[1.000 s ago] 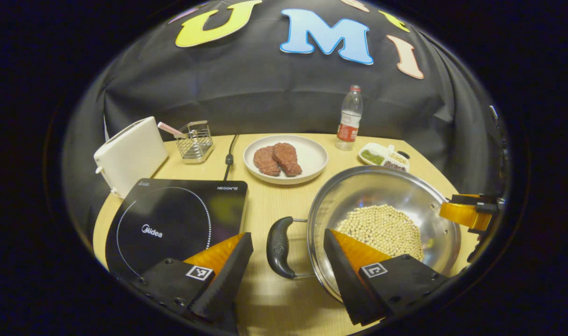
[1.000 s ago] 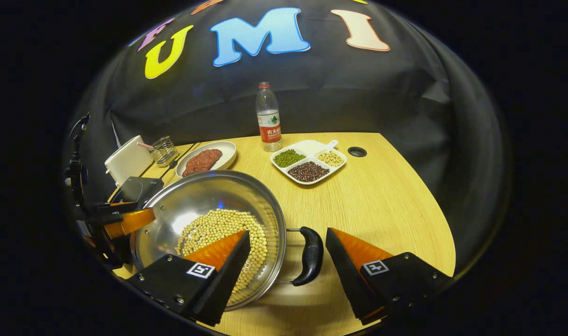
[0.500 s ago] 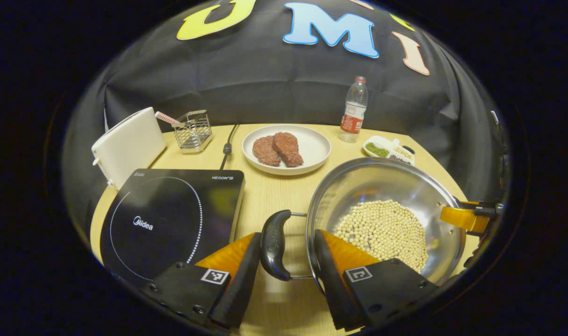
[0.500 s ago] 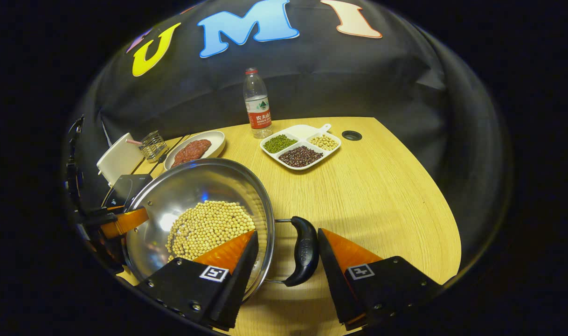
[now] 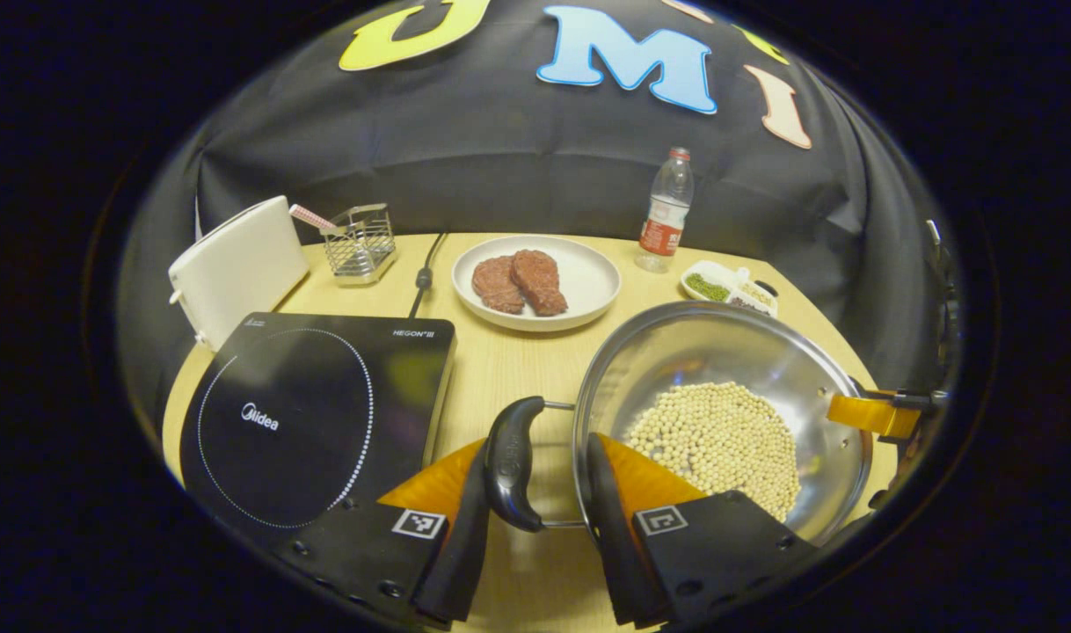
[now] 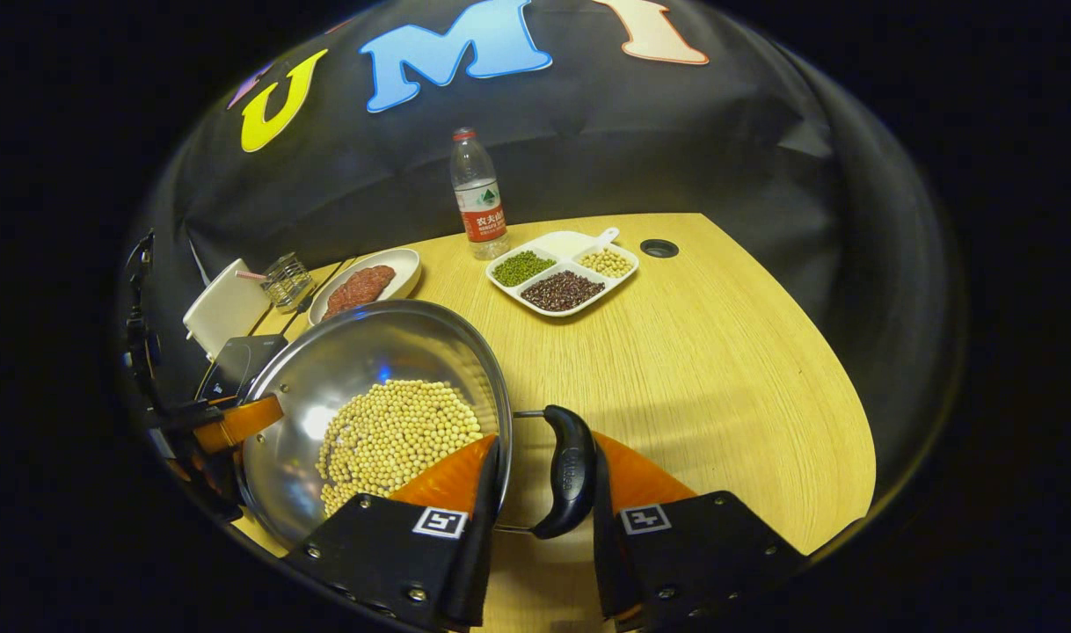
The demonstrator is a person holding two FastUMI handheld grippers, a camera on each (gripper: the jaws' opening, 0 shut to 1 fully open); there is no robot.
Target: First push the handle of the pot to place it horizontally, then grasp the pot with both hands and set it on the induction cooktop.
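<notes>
Both grippers have narrowed around the pot's (image 5: 720,413) side handles: left gripper (image 5: 535,501) and right gripper (image 6: 544,492) each straddle one, not visibly clamped. The pot (holding beans) sits beside the cooktop (image 5: 307,413), lift apparently imminent.

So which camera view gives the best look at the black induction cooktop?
The left gripper view: the black induction cooktop lies near and almost whole there, its dotted ring plain to see, left of the steel pot of soybeans. In the right gripper view only a small corner of it peeks out behind the pot's rim.
</notes>
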